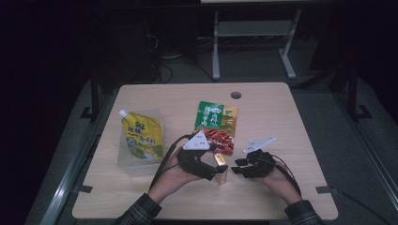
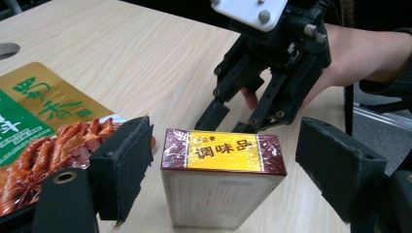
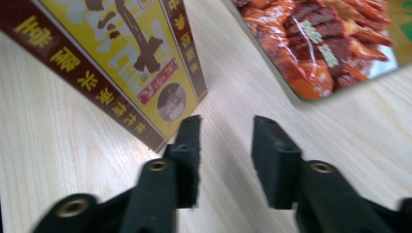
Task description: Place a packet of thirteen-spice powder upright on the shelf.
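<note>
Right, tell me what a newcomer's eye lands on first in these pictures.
The small yellow-and-maroon box standing on the wooden table near its front edge, between the open jaws of the left gripper. Just right of it sits the right gripper, jaws apart with nothing between them. Behind lie a red-and-green snack packet and, to the left, a yellow spouted pouch.

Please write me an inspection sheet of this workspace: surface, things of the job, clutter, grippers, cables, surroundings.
Surface: light wooden table with a round hole near the far edge.
Job's things: small seasoning box stands upright between the jaws of the left gripper, pads apart from it.
Clutter: green and red snack bag lies flat; yellow spout pouch rests in a clear container.
Grippers: left open around the box; right gripper open, beside the box, holding nothing.
Cables: black cable trails from the left gripper.
Surroundings: dark room, grey frame legs behind the table.
</note>
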A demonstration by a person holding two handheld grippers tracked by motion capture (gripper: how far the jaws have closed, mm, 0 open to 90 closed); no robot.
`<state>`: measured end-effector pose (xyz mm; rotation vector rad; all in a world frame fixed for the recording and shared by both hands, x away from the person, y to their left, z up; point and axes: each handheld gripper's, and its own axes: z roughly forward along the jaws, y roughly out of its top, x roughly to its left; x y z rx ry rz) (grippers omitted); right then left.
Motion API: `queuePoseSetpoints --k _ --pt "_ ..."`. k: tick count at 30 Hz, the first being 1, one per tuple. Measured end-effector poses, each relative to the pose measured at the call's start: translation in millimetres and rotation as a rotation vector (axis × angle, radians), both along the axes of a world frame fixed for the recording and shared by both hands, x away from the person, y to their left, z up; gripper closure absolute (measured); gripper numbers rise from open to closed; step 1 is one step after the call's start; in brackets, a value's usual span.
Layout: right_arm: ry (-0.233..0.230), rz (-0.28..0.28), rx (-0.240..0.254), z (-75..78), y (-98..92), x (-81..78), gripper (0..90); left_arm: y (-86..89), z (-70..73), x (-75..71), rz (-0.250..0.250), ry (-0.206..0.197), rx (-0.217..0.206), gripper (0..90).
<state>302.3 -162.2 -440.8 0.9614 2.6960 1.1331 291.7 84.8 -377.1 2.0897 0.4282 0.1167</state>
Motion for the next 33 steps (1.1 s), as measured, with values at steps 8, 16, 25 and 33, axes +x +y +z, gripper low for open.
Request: queuePoseSetpoints --k 8,16,25,33 --pt "-0.015 -0.036 0.023 12.3 -10.4 -19.0 39.7 26.9 0.1 -12.1 0.017 0.009 0.015 18.2" --pt "-0.034 -0.019 0.043 16.7 -3.9 -43.5 29.3 56.2 -19.6 -26.9 0.057 0.052 0.048 18.0" --pt "-0.062 -0.008 0.071 24.7 16.9 -50.2 25.3 76.4 -43.3 -45.2 0.074 0.108 0.102 18.0" --pt "-0.088 -0.012 0.090 33.5 39.1 -45.7 23.1 84.3 -59.6 -52.1 0.088 0.140 0.141 18.2"
